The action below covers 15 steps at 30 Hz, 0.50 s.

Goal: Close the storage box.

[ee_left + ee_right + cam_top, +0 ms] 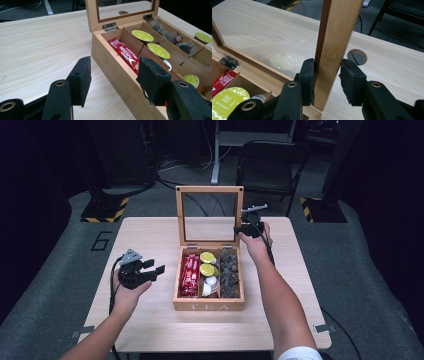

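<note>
Wooden tea box (209,306), marked TEA on its front wall, stands at mid-table (150,235) with its glass-paned lid (209,190) raised upright on two hinges.

Contents, three compartments: red Nescafé sticks (190,274) at the left; green-topped capsules (207,263) with white ones nearer the front in the middle; dark wrapped tea bags (230,275) at the right.

Right gripper (248,226): at the lid's right-hand frame post. In the right gripper view the post (334,50) stands between the two black pads (308,75); the jaws are clenched on it, the left pad pressed flat to the wood. Contact at the right pad looks close but is not fully clear from this angle.

Left gripper (150,270): held above the bare table, to the left of the box and apart from it. In the left gripper view its jaws stand parted with nothing between them, the box's left wall (117,72) just ahead.

Beyond the table: a black chair (267,167) and yellow-black striped floor markings (107,210).
</note>
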Each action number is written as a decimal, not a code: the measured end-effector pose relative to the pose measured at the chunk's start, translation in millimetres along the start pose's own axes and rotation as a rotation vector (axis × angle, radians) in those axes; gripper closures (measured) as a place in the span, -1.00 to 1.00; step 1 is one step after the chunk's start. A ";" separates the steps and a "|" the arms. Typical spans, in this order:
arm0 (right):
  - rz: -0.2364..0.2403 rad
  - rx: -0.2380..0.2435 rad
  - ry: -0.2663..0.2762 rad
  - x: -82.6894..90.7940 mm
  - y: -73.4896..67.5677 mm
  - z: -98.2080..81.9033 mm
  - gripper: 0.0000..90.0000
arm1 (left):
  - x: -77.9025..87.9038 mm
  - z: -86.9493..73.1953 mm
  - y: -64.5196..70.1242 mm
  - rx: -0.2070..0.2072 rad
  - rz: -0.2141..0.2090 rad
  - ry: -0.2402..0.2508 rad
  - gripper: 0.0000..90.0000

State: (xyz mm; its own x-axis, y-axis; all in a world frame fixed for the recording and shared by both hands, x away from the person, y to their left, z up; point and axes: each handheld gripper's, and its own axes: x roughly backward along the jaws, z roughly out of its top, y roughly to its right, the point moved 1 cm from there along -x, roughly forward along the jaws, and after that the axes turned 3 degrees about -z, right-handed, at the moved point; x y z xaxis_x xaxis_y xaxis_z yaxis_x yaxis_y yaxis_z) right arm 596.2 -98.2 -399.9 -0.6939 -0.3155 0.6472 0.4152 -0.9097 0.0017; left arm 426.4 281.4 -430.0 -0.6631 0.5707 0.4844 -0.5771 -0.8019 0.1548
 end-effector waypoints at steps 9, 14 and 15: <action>-0.004 0.000 0.007 -4.3 -1.6 2.3 0.29 | 1.4 -0.8 -1.0 0.005 0.003 0.005 -0.01; 0.003 -0.001 0.007 -5.9 -2.7 2.8 0.25 | 2.7 -1.5 -2.2 0.008 0.004 0.009 -0.01; -0.002 0.002 0.005 -5.7 -3.3 2.9 0.26 | 2.7 -1.5 -2.4 0.009 0.007 0.012 -0.01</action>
State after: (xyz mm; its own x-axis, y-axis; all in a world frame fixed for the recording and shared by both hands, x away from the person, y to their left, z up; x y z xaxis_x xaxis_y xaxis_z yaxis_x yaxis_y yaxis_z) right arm 600.5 -92.7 -401.4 -0.6979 -0.3149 0.6433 0.4147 -0.9099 0.0045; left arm 425.2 285.1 -430.4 -0.6727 0.5674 0.4749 -0.5683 -0.8072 0.1596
